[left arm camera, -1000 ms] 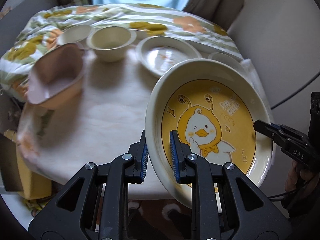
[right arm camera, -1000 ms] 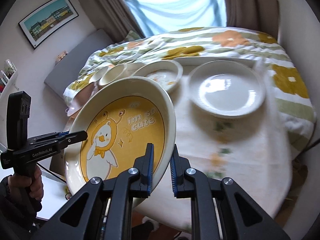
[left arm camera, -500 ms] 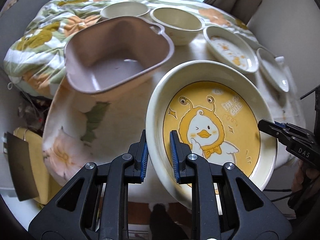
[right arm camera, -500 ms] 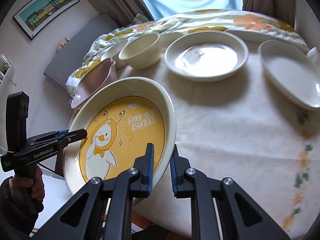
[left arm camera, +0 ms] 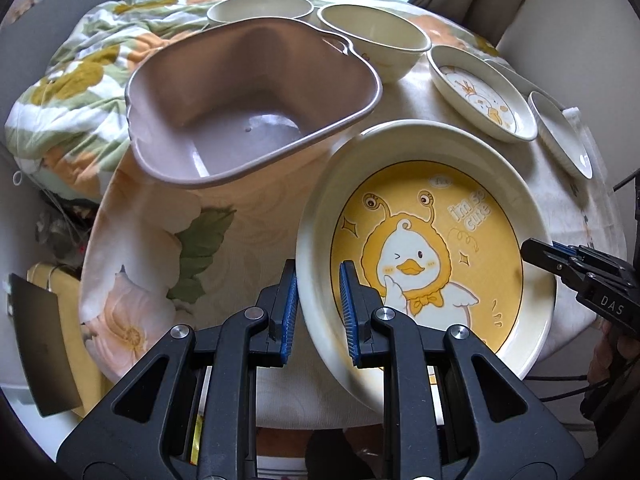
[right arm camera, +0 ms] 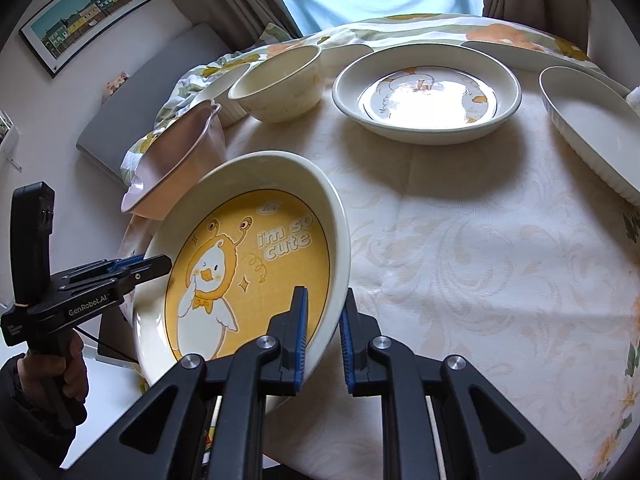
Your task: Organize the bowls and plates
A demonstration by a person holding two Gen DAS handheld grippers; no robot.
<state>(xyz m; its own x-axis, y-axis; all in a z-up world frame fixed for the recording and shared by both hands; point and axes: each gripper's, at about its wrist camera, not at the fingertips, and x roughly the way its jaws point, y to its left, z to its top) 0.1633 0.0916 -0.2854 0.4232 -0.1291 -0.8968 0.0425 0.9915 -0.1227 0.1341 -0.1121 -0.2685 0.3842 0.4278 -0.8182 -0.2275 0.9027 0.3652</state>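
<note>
A cream plate with a yellow duck picture point(left arm camera: 432, 248) is held tilted above the table's near edge. My left gripper point(left arm camera: 318, 308) is shut on its left rim. My right gripper point(right arm camera: 323, 332) is shut on its right rim; the plate also shows in the right wrist view point(right arm camera: 248, 264). A pink heart-shaped bowl point(left arm camera: 248, 108) sits just behind the plate to the left. Two cream bowls point(left arm camera: 372, 36) point(left arm camera: 260, 10) stand behind it. A smaller duck plate point(right arm camera: 426, 92) and a white oval dish point(right arm camera: 592, 128) lie to the right.
The round table point(right arm camera: 480, 248) has a pale flowered cloth. A flowered blanket point(left arm camera: 68, 92) is bunched at the far left edge. A grey cushion point(right arm camera: 132, 116) and a framed picture point(right arm camera: 84, 12) are beyond. A dark panel point(left arm camera: 40, 344) and yellow cloth are low left.
Both grippers have carried the duck plate to the left and nearer the pink bowl. The pink bowl now looms larger and closer. Both grips are unchanged.
</note>
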